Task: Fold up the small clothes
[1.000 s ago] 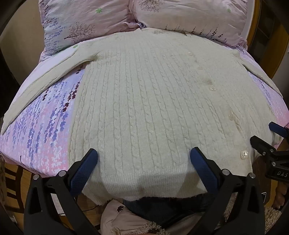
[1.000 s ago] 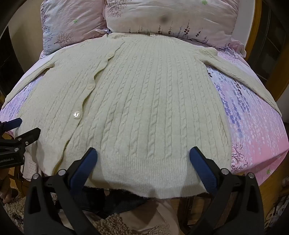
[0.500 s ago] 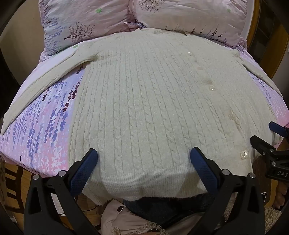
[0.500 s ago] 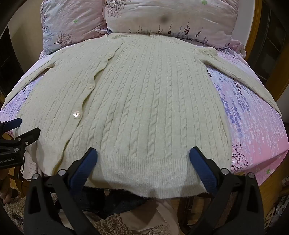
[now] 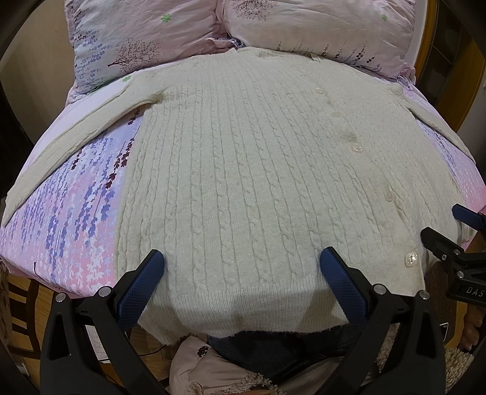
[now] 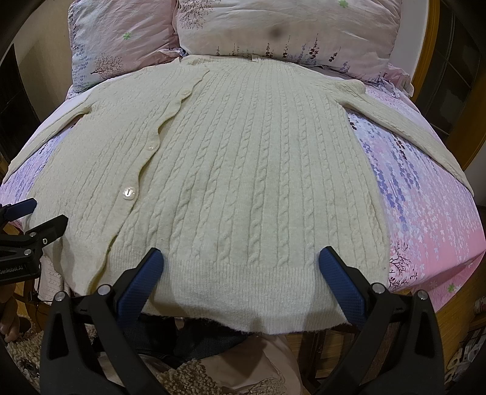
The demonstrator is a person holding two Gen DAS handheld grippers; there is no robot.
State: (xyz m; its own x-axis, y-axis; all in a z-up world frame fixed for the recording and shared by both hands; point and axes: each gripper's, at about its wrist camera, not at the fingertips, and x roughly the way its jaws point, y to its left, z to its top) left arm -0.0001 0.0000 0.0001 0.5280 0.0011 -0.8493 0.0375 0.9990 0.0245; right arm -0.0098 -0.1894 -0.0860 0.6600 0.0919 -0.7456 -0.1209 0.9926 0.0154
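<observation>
Cardigan (image 5: 243, 182) is spread flat on the bed (image 5: 70, 218), cream cable knit, buttoned up, collar up by the two floral pillows (image 6: 285, 27) and hem hanging a bit over the near edge. Sleeves are stretched out to both sides. My left tool (image 5: 243, 273) sits wide open over the hem, blue pads apart, nothing pinched. Right tool (image 6: 240, 270) same deal, gaping open over the ribbed hem on the other half. Bottom button (image 6: 129, 192) sits between them.
</observation>
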